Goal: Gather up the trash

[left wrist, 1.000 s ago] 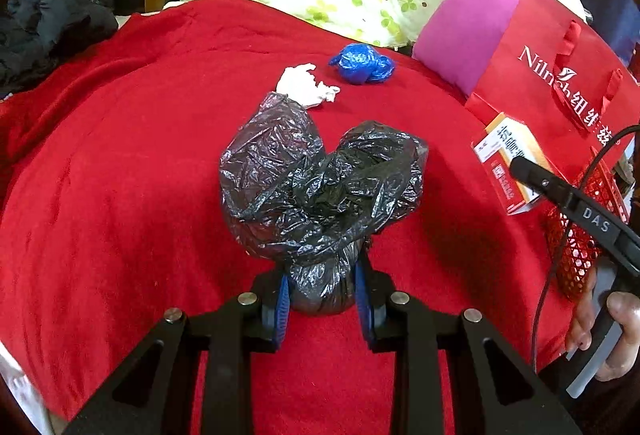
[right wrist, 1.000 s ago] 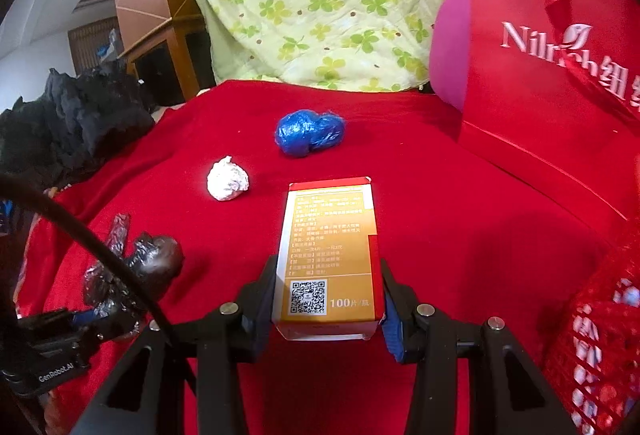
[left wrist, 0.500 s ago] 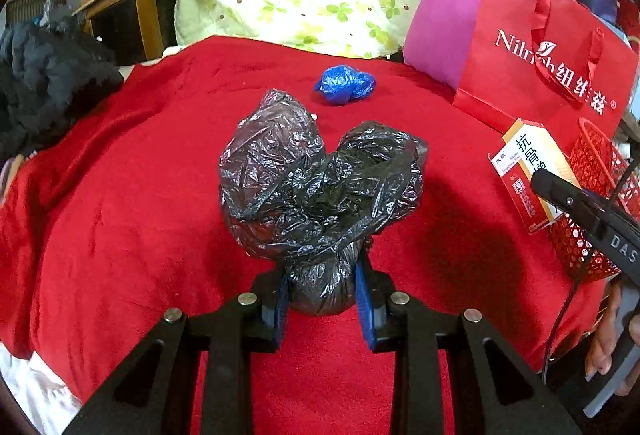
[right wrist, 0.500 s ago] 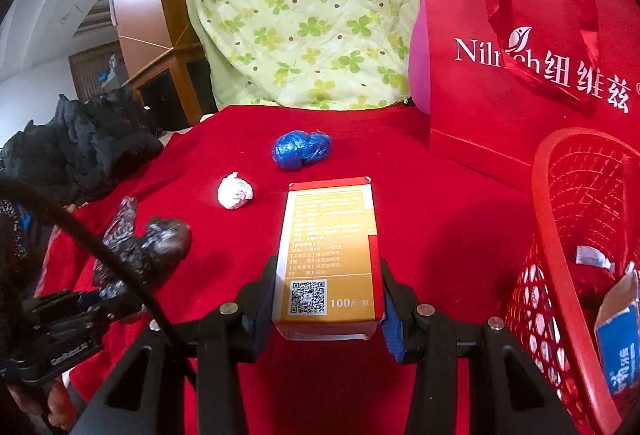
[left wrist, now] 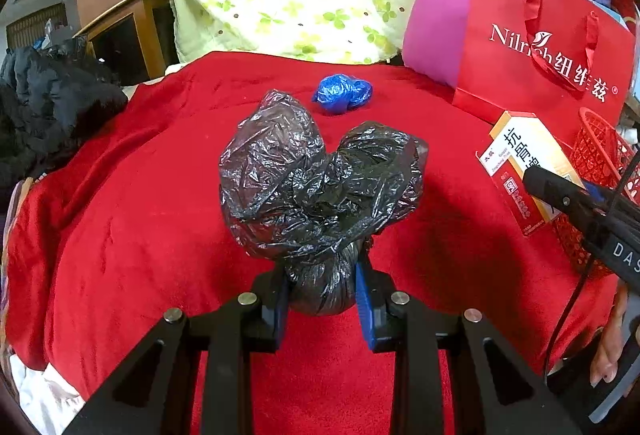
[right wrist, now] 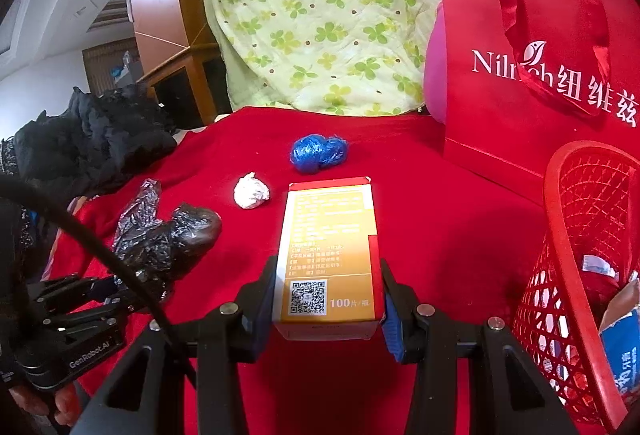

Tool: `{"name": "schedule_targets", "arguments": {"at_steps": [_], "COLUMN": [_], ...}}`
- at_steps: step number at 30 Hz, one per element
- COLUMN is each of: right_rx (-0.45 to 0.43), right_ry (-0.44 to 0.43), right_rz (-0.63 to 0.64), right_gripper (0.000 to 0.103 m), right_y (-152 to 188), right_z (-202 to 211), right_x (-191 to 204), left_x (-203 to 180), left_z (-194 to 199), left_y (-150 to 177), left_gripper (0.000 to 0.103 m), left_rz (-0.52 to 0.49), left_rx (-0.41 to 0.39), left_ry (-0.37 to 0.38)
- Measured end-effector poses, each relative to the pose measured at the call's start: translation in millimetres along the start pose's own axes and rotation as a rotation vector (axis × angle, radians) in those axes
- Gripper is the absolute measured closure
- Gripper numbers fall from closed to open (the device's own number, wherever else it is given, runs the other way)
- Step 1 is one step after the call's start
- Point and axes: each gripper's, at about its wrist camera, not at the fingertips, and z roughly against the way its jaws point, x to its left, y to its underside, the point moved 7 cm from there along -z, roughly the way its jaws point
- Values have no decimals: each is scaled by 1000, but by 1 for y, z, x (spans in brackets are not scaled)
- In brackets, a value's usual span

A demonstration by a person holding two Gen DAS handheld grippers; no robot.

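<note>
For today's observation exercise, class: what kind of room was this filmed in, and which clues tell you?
Most likely a bedroom at home. A red blanket covers what looks like a bed, a clover-print quilt and a pink pillow are piled behind it, and dark clothing lies heaped alongside.

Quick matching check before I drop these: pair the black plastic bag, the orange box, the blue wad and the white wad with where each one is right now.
Things:
1. black plastic bag
2. orange box
3. blue wad
4. white wad

Places:
A. lying on the red blanket, nearest the green quilt
B. clamped in the right gripper
C. lying on the blanket, nearer than the blue one
D. clamped in the left gripper

Pairs: 1-D, 2-B, 3-A, 4-C
</note>
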Motion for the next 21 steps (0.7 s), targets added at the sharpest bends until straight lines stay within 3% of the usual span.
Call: {"name": "schedule_targets", "arguments": {"at_steps": [21], "right_rx": [-34], "right_ry": [-24], "right_rz": [0], "right_gripper": [55], "right_y": [-7], "right_z": [12], "right_x": [0], "left_x": [-4], "left_z": [29], "left_y": [-4], "left_gripper": [72], "left_rz": [-26], "left_rx": [-65], "left_ry": [-75]}}
